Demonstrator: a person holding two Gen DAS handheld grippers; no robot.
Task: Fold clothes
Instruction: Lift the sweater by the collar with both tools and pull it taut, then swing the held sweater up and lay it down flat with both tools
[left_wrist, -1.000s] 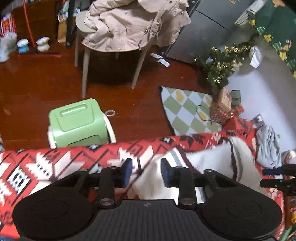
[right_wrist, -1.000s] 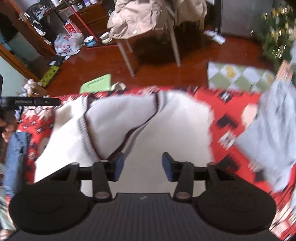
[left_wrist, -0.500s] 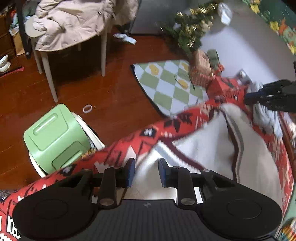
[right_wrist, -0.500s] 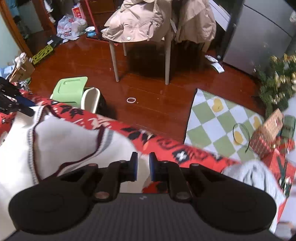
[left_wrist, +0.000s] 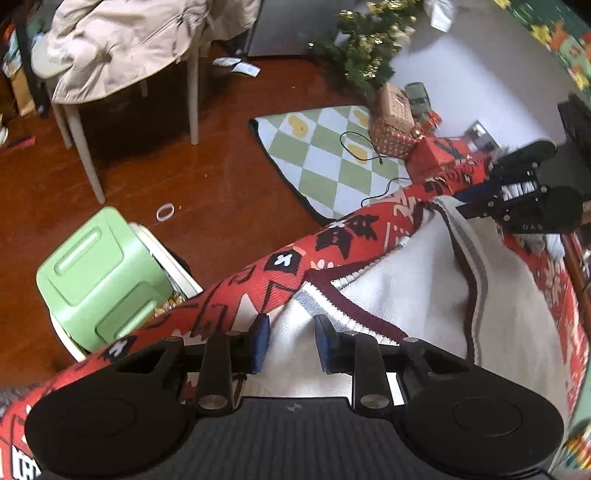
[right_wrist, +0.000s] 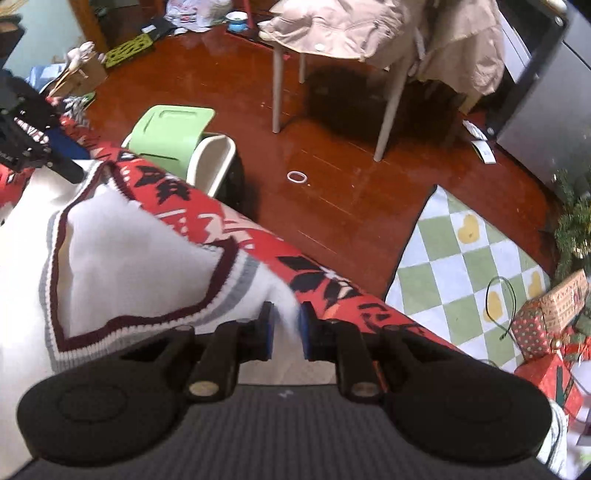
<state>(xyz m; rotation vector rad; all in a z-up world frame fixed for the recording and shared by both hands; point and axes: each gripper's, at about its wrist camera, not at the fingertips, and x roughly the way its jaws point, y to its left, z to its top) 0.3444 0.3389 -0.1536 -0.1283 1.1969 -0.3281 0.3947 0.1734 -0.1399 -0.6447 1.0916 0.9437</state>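
A white knit sweater vest (left_wrist: 424, 295) with maroon and grey trim lies on a red patterned blanket (left_wrist: 295, 254), its V-neck toward the blanket's far edge. My left gripper (left_wrist: 291, 343) is shut on bunched white fabric at one shoulder. In the right wrist view, the vest (right_wrist: 129, 258) spreads to the left on the blanket (right_wrist: 332, 288). There my right gripper (right_wrist: 286, 330) pinches the other shoulder; its jaws are opening slightly with the white cloth between the pads. Each gripper shows in the other's view: right gripper (left_wrist: 480, 201), left gripper (right_wrist: 68, 158).
Beyond the blanket's edge is a wooden floor with a green stool (left_wrist: 99, 273), a white ring (left_wrist: 165, 212) and a checkered mat (left_wrist: 332, 155). A chair draped with a beige coat (left_wrist: 122, 48) stands further back. A small decorated tree (left_wrist: 365, 55) and gift boxes (left_wrist: 395, 125) sit at right.
My right gripper went from wide apart over the vest's middle to narrow on its shoulder near the blanket's edge. Both views rolled. The left gripper's gap narrowed a little and stayed on the cloth.
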